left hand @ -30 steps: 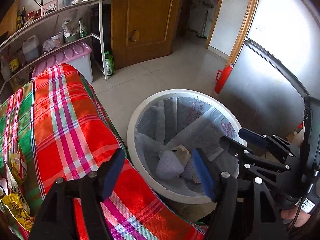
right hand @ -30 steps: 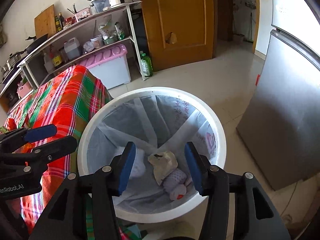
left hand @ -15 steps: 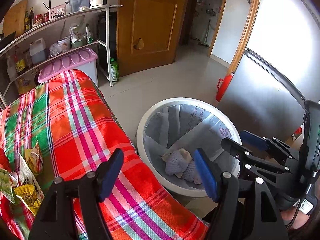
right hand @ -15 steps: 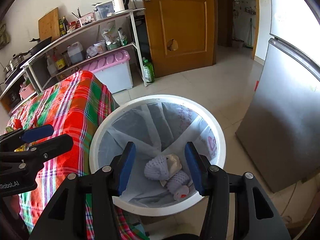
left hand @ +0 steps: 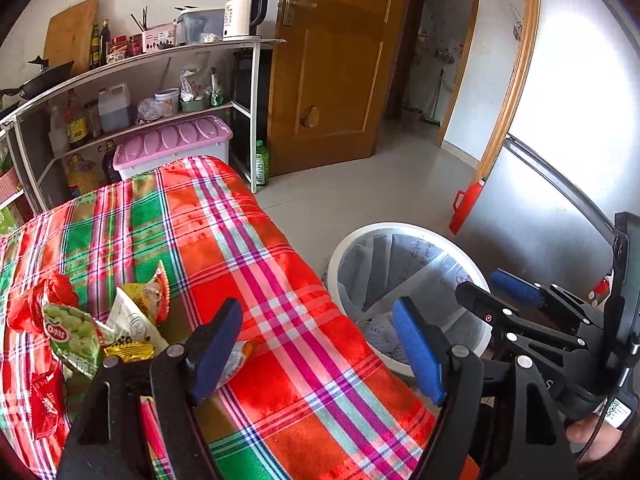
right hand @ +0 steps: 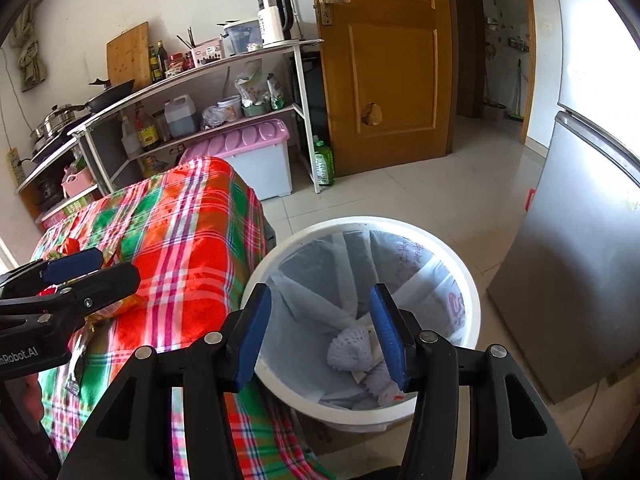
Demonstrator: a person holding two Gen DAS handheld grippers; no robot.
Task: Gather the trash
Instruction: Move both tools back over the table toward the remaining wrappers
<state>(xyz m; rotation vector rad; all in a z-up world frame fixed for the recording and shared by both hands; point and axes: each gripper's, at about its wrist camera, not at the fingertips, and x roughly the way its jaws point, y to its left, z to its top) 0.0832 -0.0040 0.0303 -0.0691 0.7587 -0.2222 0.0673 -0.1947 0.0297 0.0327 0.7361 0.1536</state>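
Jaws, left wrist view: the left gripper [left hand: 316,344] stands wide apart, blue pads facing each other, nothing between them; it hangs over the plaid tablecloth [left hand: 224,248] near the table's corner. Trash on table, same view: a cluster of snack wrappers [left hand: 100,320] lies on the cloth at the left, comprising a green pea packet [left hand: 72,332], a yellow-and-white packet [left hand: 136,312] and red wrappers [left hand: 44,400], the nearest pieces just beside the left finger pad [left hand: 216,348]. Bin, same view: a white trash bin [left hand: 408,228] with a translucent liner stands on the floor just beside the table's edge, white foam netting [left hand: 380,332] visible at its bottom. The right gripper [left hand: 516,304] enters from the right, over the bin's near rim. Background: metal shelf rack [left hand: 140,92] with bottles and a kettle [left hand: 240,12], pink-lidded storage box [left hand: 172,144], wooden door [left hand: 336,72], grey refrigerator [left hand: 560,200]. Jaws, right wrist view: the right gripper [right hand: 320,332] is likewise spread open and empty, poised above the bin [right hand: 360,228]. Bin contents, same view: foam fruit netting [right hand: 348,348] and crumpled scraps at the bottom of the liner. The left gripper [right hand: 80,276] shows at the left edge above the tablecloth [right hand: 192,240], with wrappers partly hidden beneath it.
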